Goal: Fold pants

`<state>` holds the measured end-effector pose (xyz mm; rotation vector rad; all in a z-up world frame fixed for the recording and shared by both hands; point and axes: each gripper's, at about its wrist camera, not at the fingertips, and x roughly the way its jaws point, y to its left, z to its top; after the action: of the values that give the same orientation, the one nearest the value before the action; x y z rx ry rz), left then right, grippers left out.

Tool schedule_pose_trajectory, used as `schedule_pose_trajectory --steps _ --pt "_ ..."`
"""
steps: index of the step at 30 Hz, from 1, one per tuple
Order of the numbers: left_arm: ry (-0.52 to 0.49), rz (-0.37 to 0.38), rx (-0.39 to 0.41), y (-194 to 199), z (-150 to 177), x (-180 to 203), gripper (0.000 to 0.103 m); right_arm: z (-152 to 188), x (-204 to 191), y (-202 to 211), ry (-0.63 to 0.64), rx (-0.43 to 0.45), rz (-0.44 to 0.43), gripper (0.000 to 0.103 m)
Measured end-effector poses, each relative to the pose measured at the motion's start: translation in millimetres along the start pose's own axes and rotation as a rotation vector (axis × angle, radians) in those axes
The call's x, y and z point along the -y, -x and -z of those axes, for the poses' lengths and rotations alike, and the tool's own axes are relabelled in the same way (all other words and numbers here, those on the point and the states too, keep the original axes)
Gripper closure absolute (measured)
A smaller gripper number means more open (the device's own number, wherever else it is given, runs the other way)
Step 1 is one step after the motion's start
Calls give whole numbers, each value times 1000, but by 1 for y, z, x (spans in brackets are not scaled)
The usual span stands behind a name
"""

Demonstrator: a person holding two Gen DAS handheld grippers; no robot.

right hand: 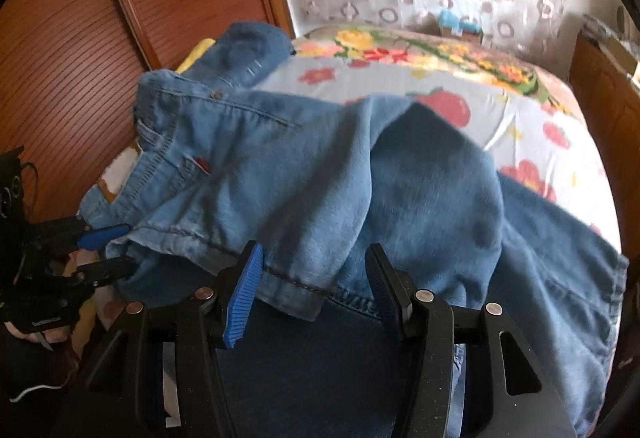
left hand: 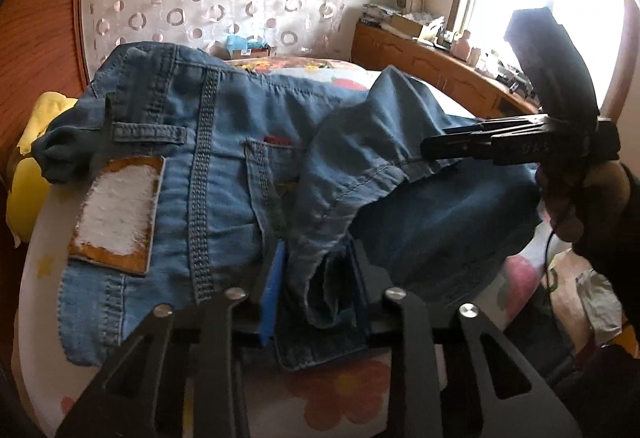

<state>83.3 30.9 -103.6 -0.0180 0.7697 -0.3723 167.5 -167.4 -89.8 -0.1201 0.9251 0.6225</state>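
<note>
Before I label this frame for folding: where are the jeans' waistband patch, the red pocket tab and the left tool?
waistband patch point(left hand: 120, 209): left wrist view, white centre.
red pocket tab point(left hand: 277, 141): left wrist view, middle.
left tool point(right hand: 116, 248): right wrist view, between tips.

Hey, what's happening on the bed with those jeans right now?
A person is folding a pair of blue jeans on a bed with a floral sheet, a handheld gripper in each hand. The left gripper has denim bunched between its jaws near the leg hem. The right gripper sits over another stretch of hem, its jaws standing apart around the cloth without pinching it. The legs are brought back toward the waistband, but the fold is still rumpled, not flat.
</note>
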Motion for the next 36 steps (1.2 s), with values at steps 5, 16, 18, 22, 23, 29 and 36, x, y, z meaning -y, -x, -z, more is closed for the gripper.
schedule_pose_trajectory --steps 5,16,18,22,23,29,36 --pt "-39 14 7 2 1 8 100 -2 -1 3 11 -7 -75 99" --pt "-41 20 189 87 -24 9 103 -65 -46 88 141 219 -98 101" --pt "-33 5 225 106 -29 1 103 -80 -57 94 168 242 -101 101" --pt "-14 -27 262 130 -33 -16 103 -103 -84 94 219 264 -118 101" --pt "-7 -34 268 136 -30 -21 103 -108 -92 91 230 266 -123 101" --pt "50 -79 237 127 -19 -49 103 -133 -128 58 287 244 -125 101" --pt "100 -114 177 104 -1 -73 102 -153 -160 2 324 178 -123 101"
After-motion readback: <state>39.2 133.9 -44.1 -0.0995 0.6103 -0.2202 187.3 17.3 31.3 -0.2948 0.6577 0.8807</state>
